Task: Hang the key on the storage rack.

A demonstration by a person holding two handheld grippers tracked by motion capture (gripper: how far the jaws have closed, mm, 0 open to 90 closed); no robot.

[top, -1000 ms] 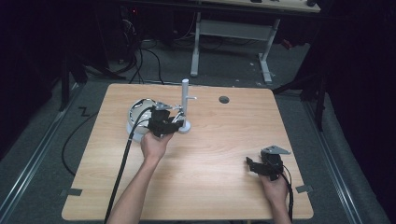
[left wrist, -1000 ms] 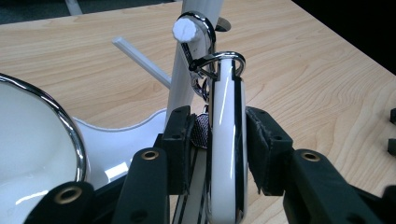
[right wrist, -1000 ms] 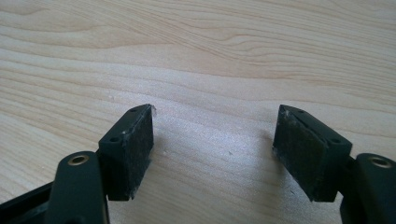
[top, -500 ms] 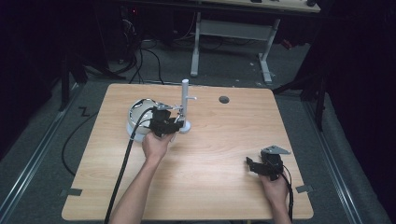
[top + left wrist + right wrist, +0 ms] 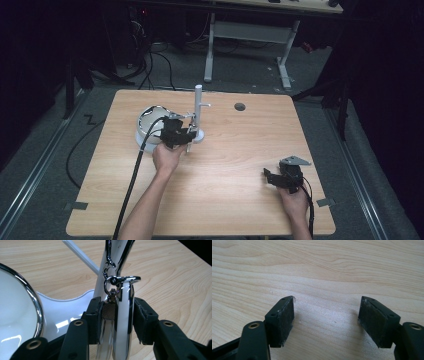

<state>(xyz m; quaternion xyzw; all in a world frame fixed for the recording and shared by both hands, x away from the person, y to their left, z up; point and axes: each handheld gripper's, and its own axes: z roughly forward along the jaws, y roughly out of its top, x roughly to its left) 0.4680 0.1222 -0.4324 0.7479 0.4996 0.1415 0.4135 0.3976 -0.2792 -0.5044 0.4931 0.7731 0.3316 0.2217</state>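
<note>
1. On the wooden worktop, toward its far left part, stands a white stand with an upright post, a short side peg and a round base; a round white mirror with a chrome rim lies just beside that base, on the left.
2. At the base of the post, the left gripper is clamped on a shiny chrome piece; in the left gripper view the dark pads press that piece and a small knurled part with a ring on top from both sides, though the jaws have just been easing slightly wider.
3. Close behind the held piece rises the white post, with the thin white peg slanting away beyond it; the mirror's chrome rim curves along the left edge of that view.
4. Near the front right corner, well apart from the stand, the right gripper rests low over bare wood; its jaws stand apart with nothing between them, as the right gripper view shows.
5. Toward the far edge sits a dark round hole; a black cable trails from the left gripper across the worktop's front edge.
</note>
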